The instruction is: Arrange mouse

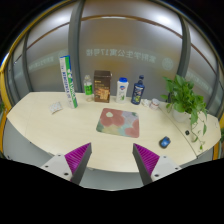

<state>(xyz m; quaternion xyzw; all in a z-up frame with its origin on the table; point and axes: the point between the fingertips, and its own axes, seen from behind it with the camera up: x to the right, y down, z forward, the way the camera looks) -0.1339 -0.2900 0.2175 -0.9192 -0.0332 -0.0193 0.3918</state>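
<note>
With the gripper held back, jaws wide apart and empty, the approach looks barely begun: the mouse lies on the surface just beside the mousepad, so the next move is probably reaching ahead toward it.

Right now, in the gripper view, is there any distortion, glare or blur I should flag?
Gripper view: strong fisheye bending, so the table edge curves; pale glare on the glass wall behind; the mouse beside the mouse pad is small and soft; the open tool shows sharp enough, nothing between its fingers.
</note>
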